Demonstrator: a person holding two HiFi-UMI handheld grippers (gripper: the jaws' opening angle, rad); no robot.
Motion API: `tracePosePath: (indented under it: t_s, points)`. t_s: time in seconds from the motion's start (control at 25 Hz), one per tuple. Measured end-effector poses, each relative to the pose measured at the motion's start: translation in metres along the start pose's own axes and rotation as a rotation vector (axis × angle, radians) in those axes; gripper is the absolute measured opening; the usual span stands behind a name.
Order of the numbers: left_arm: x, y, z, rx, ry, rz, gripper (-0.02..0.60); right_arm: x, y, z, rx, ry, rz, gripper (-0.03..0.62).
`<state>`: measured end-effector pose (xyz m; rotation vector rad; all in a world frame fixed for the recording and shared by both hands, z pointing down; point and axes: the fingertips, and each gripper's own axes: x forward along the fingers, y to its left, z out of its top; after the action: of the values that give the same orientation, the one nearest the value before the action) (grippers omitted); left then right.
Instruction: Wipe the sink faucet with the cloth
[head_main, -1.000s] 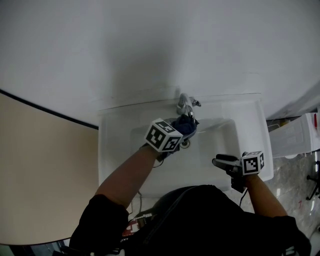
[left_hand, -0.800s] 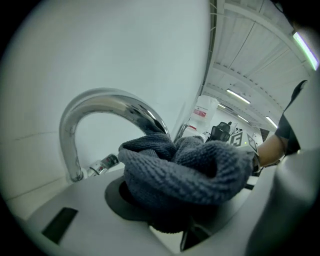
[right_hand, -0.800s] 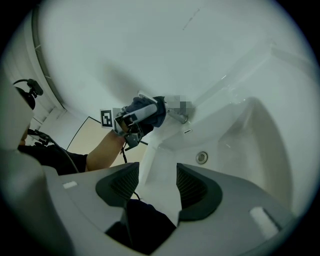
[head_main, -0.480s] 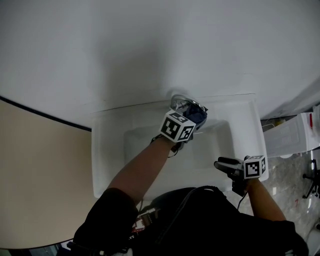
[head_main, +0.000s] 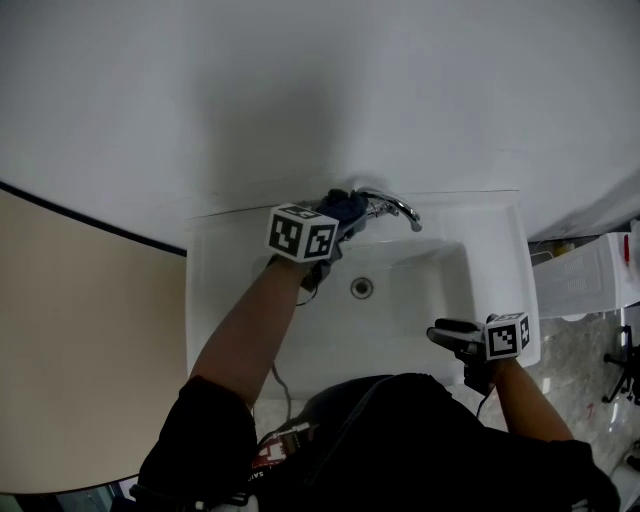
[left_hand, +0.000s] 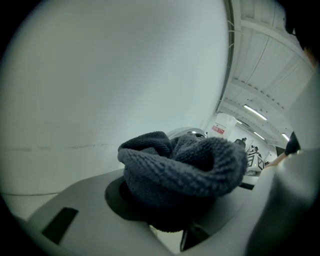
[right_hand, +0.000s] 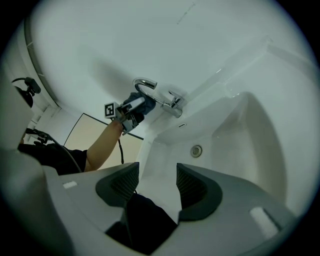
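Here the sink (head_main: 212, 300) is fixed to the wall. The faucet (head_main: 395, 207) at its back edge is rigid, slick chrome, so it should take firm rubbing without shifting.

The left gripper (head_main: 332, 222) has its jaws partly apart and clamped on the cloth (head_main: 345, 205), a dark knitted wad that appears to press against the faucet's left side. The right gripper (head_main: 447, 331) hovers over the sink's front rim, jaws apart with nothing between them.

The cloth looks soft, light and bulky. Bunched as it is, a hold across the middle of the wad seems best, leaving a free bulge to wrap round the metal.

The head view gives the whole layout but hides the contact under the gripper. The left gripper view shows the wad filling the jaws, with only a sliver of chrome behind it. The right gripper view alone shows the faucet's arched top in profile, with the cloth up against it. The drain (right_hand: 196, 150) shows there and in the head view, but not from the left gripper.
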<state>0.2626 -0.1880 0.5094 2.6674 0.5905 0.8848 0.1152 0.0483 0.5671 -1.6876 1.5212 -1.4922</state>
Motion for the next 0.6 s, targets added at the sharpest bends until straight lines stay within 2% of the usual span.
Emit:
tracePosePath:
  t_s: [0.2,0.36,0.48,0.6]
  points:
    - [0.022,0.016,0.000,-0.068,0.105,0.019,0.146,-0.001,-0.006,-0.007,0.028,0.021,-0.006,0.225]
    - [0.032,0.022,-0.011,0.004,0.216,0.077,0.146,0.002,-0.014,-0.015,0.057,0.033,-0.013,0.225]
    - [0.047,0.038,-0.040,0.075,0.325,0.173,0.144,0.007,-0.014,-0.019,0.056,0.045,-0.010,0.225]
    - [0.052,0.046,-0.046,0.144,0.361,0.239,0.144,0.007,-0.012,-0.017,0.047,0.047,-0.006,0.225]
